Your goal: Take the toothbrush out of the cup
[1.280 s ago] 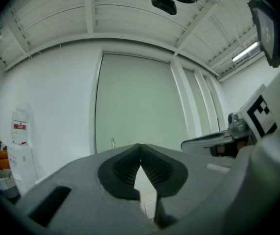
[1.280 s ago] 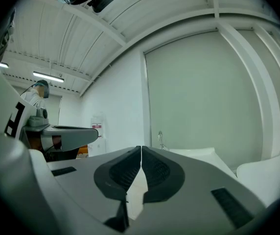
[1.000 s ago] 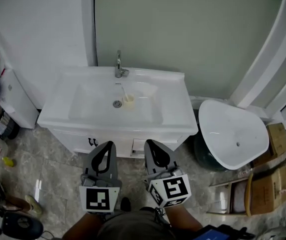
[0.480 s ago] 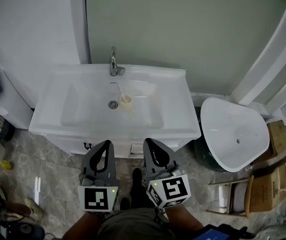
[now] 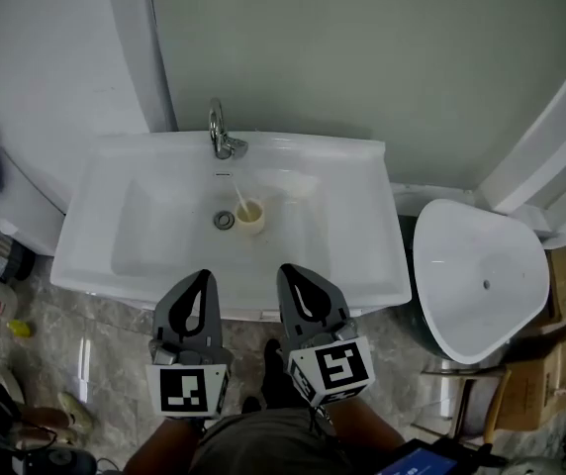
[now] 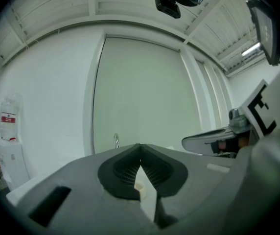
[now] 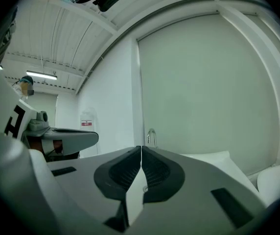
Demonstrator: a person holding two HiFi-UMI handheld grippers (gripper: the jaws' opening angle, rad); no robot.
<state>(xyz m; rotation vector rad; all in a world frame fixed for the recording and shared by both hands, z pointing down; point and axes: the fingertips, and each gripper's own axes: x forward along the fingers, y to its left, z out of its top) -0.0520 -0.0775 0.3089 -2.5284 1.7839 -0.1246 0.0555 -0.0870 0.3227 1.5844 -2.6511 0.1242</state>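
Open basin (image 5: 144, 226), faucet (image 5: 221, 135) behind cup (image 5: 251, 215)

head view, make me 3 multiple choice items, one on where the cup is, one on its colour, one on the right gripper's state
1. Where is the cup?
A. on a chair
B. in the sink, just right of the drain
C. on a shelf

2. What colour is the cup?
A. cream
B. red
C. black

3. How does the right gripper stand?
A. wide open
B. shut on the cup
C. shut, with nothing in it

Answers:
1 B, the cup stands in the basin beside the drain.
2 A, it looks pale cream against the white sink.
3 C, the right gripper view shows its jaws together with nothing between them.
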